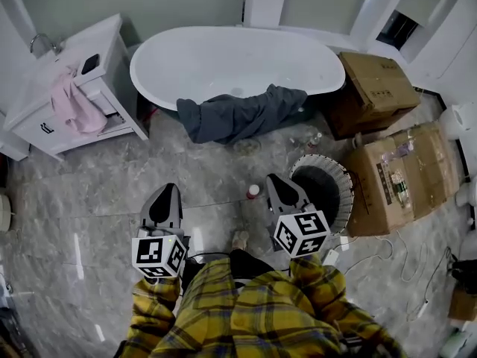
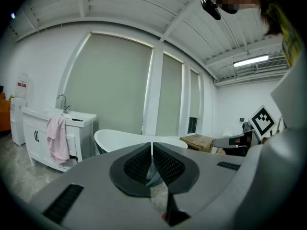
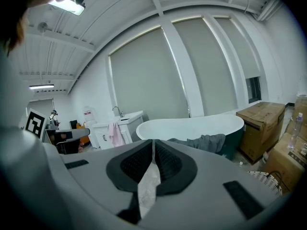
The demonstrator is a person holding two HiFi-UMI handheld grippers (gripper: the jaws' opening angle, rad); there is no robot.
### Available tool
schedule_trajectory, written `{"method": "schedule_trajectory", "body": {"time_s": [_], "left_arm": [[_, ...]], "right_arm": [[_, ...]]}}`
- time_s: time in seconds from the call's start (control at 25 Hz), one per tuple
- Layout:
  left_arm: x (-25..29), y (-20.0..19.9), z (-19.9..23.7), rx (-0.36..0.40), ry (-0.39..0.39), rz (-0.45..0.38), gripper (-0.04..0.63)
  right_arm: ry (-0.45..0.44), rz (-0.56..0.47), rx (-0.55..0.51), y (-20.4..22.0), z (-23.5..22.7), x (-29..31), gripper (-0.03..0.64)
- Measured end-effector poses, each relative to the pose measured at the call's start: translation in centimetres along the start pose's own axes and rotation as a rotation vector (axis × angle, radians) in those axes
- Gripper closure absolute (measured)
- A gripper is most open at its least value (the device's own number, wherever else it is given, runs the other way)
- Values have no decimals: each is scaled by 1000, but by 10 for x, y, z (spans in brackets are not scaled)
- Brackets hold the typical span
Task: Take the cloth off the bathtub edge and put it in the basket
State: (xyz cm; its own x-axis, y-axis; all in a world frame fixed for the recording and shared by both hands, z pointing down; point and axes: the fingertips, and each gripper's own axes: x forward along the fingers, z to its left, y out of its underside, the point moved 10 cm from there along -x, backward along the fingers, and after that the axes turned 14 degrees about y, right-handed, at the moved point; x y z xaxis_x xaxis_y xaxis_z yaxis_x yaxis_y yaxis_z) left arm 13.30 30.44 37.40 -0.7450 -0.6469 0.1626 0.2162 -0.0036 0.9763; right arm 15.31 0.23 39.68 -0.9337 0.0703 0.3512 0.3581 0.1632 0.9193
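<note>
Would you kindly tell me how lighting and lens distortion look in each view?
Head view: even light, sharp, pale glare streaks on the floor. Left gripper view: strong fisheye, dark corners, bright ceiling lamp. Right gripper view: fisheye bows the window post.

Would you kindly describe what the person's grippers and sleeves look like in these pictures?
The left gripper and right gripper both have light grey bodies with dark, mesh-textured pads. Each carries a white cube printed with black square markers. The person's sleeves are yellow plaid with dark stripes.
</note>
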Motion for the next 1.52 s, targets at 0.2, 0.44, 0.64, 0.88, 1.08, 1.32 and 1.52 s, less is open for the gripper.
{"method": "schedule_trajectory", "body": {"time_s": [0.2,0.44,0.64,0.88,1.08,1.32,1.52], "left_arm": [[46,-3,12,3,-1,22,571],[83,-7,24,8,18,42,571],[116,-14,41,18,44,40,571],[163,-14,72,8,86,51,571],[208,-15,103,6,138,92,571],[255,-17,142,22,189,144,571],[285,-13,174,11,200,188,571]], "right_arm": [[-20,12,-4,-10,-19,45,589],[-43,15,7,-13,-31,85,490],[-22,25,5,-15,-35,116,476],[19,27,16,-16,-41,160,433],[78,70,29,-15,-49,209,428],[175,124,46,-3,-63,276,426],[252,186,73,16,-77,331,419]]}}
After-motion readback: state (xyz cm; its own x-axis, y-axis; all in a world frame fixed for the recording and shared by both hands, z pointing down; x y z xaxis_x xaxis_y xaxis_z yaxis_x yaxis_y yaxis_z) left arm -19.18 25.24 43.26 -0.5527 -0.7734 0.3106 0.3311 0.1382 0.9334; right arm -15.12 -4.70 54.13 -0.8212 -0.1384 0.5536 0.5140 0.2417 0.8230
